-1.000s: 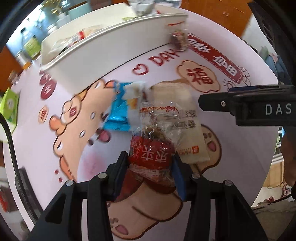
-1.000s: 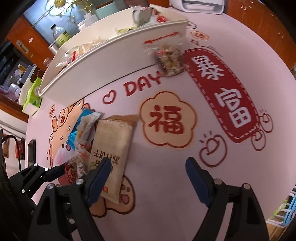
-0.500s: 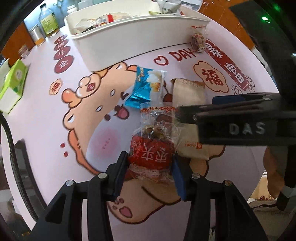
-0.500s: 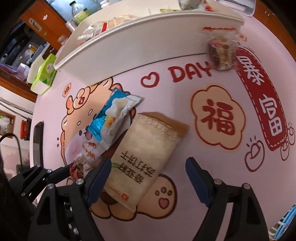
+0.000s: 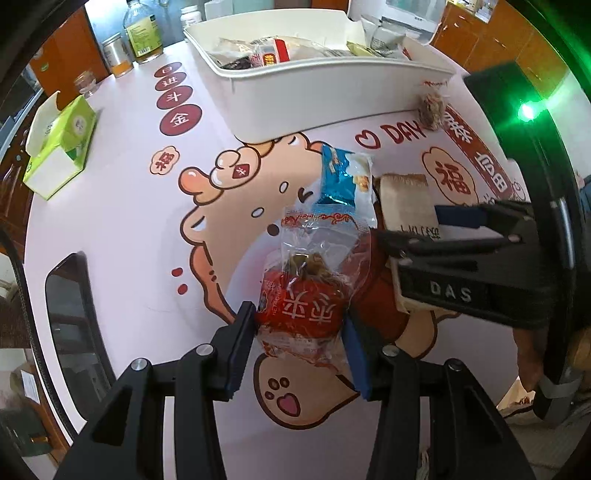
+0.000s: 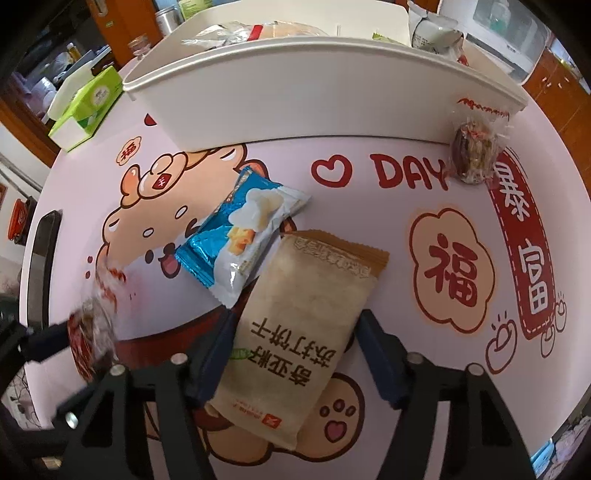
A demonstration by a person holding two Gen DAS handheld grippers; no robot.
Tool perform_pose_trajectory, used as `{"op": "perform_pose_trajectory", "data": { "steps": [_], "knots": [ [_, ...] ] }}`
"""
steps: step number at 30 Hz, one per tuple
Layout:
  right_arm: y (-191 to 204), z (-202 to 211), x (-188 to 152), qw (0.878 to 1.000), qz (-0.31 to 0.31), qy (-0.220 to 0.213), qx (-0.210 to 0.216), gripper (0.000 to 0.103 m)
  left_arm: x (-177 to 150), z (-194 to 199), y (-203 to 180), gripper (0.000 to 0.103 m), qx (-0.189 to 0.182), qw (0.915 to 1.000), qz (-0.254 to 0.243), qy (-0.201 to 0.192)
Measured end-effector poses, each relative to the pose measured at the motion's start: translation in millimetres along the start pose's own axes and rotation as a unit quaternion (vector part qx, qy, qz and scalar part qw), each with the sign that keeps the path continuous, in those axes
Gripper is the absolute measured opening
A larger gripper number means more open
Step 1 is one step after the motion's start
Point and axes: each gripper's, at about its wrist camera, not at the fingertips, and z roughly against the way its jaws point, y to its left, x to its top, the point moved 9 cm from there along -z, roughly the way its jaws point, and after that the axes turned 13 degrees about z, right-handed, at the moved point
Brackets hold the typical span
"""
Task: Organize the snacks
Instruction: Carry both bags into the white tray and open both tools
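Observation:
My left gripper (image 5: 300, 347) is shut on a red and clear snack packet (image 5: 303, 299) and holds it above the pink printed mat. My right gripper (image 6: 295, 354) is open, its fingers on either side of a tan cracker packet (image 6: 295, 325) that lies on the mat. A blue and white snack packet (image 6: 240, 232) lies just beyond it. A small clear packet with a brown snack (image 6: 476, 155) lies against the white bin (image 6: 295, 107), which holds several snacks. The right gripper also shows in the left wrist view (image 5: 458, 236).
A green tissue box (image 5: 59, 147) sits at the left. Bottles and jars (image 5: 142, 33) stand behind it. A dark phone-like slab (image 5: 70, 332) lies at the mat's left edge.
The right gripper has moved in and down over the tan cracker packet, its fingers now flanking it. The left gripper has lifted and pulled back to the left with the red packet.

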Motion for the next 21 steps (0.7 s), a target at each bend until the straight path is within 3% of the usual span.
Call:
{"op": "perform_pose_trajectory", "data": {
  "steps": [12,21],
  "knots": [
    [-40,57,-6,0.999,0.001,-0.051,-0.005,0.064,30,31,-26,0.045,-0.009,0.9991,-0.011,-0.039],
    [-75,117,35,0.991,0.005,-0.127,-0.029,0.064,109,77,-57,0.045,0.001,0.9914,-0.019,-0.129]
  ]
}}
